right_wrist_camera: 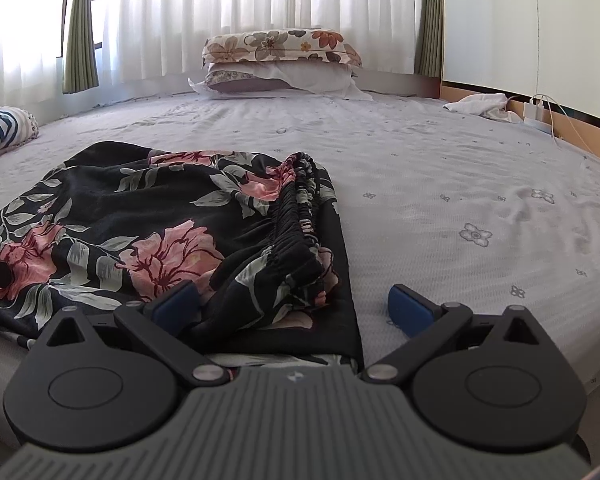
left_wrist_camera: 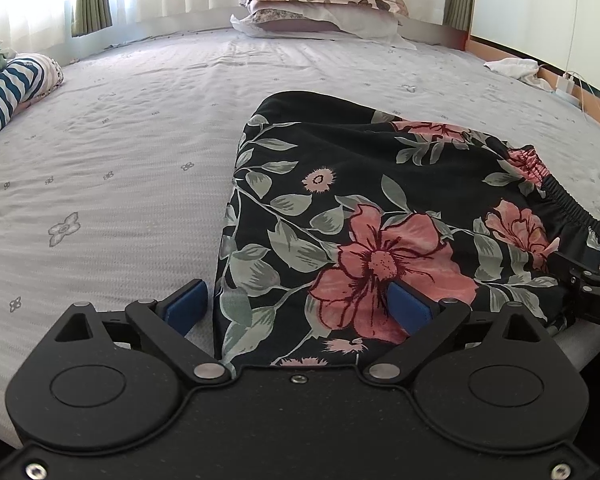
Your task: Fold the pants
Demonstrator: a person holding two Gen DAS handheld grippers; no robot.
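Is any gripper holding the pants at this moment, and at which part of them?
Nothing is held. Both the left gripper and the right gripper are open, straddling the near edge of the floral pants on the bed.

The pants [left_wrist_camera: 380,216] hide the left tool's [left_wrist_camera: 296,304] right fingertip.

**Jaws wide over the pants' edge**

My right gripper [right_wrist_camera: 296,304] fills the bottom of the frame, spread wide. The pants [right_wrist_camera: 148,236] lie lower left on the bed [right_wrist_camera: 460,184], waistband [right_wrist_camera: 300,216] bunched at centre. Pillows [right_wrist_camera: 280,62] sit at upper centre, before the curtains [right_wrist_camera: 260,8].
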